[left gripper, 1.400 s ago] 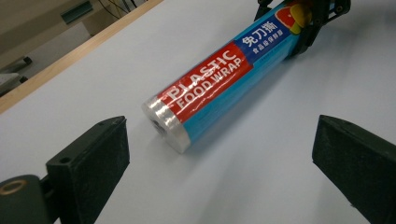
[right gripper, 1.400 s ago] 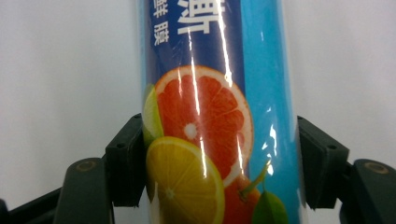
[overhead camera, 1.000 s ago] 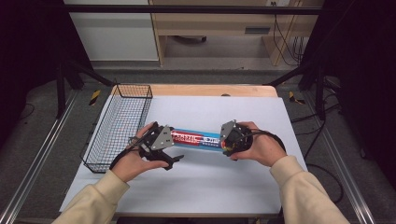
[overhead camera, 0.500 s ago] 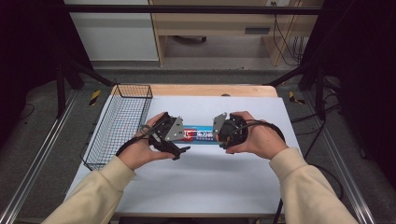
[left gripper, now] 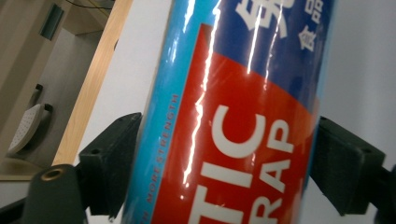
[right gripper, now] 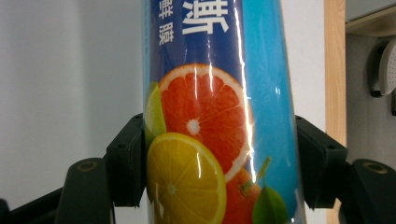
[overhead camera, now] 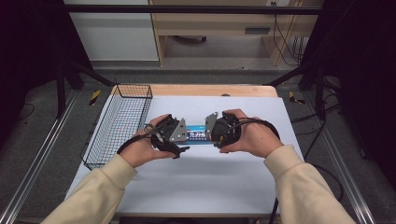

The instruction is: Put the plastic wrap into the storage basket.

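Plastic wrap roll (overhead camera: 198, 136) is being gripped at both ends above the white table (overhead camera: 196, 186).

The roll is being clamped by the right gripper (right gripper: 219, 154) at its fruit-printed end; the left gripper (left gripper: 224, 163), whose jaws have just been closing, is being pressed against the red-label end. The wire basket (overhead camera: 119, 123) is standing just beside the left hand (overhead camera: 140, 149), its rim near that gripper. Bare table is lying open in front of the roll and toward the person; the wooden edge (overhead camera: 210, 90) is bounding the far side.
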